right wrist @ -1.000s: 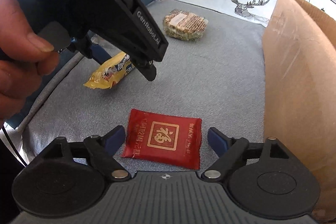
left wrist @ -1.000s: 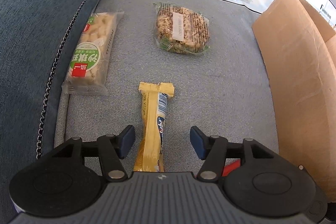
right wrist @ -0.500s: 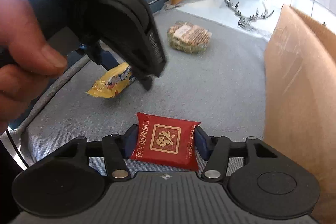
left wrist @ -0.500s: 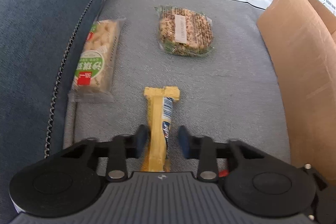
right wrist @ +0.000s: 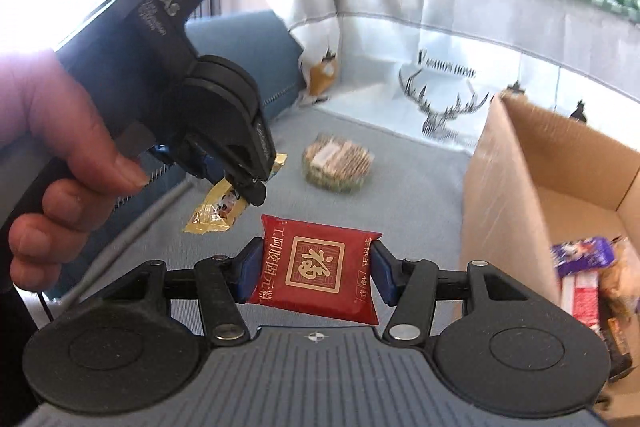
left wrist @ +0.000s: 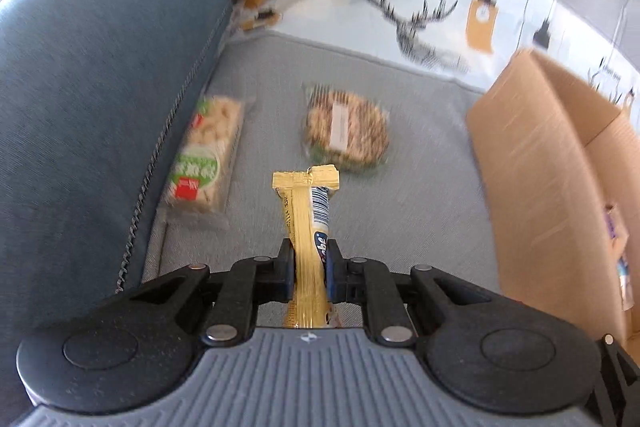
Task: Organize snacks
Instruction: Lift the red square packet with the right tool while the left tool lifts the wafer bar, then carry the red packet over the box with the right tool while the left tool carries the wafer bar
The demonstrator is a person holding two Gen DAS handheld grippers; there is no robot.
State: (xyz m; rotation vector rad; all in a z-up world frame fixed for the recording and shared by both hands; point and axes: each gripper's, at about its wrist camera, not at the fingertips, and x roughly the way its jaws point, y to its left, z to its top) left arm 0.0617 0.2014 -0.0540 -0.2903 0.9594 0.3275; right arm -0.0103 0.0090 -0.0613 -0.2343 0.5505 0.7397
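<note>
My left gripper (left wrist: 308, 261) grips a yellow snack bar (left wrist: 306, 203) near its lower end. Its jaws are still closing on the wrapper, and the bar hangs clear of the grey seat cushion (left wrist: 424, 211). In the right wrist view the same left gripper (right wrist: 240, 183) is in a person's hand, with the yellow bar (right wrist: 216, 215) sticking out below it. My right gripper (right wrist: 316, 261) is shut on a red square packet (right wrist: 320, 287) with gold print, held by both side edges above the cushion.
A clear packet of grain cakes (left wrist: 346, 135) and a long green-labelled cracker packet (left wrist: 204, 155) lie on the cushion. An open cardboard box (right wrist: 508, 187) stands at the right with several snacks (right wrist: 584, 263) inside. The blue sofa back (left wrist: 100, 87) rises on the left.
Both grippers closed, the left on the yellow bar and the right on the red packet. Both then rose from the cushion with their snacks and tilted up, so the box interior now shows.
</note>
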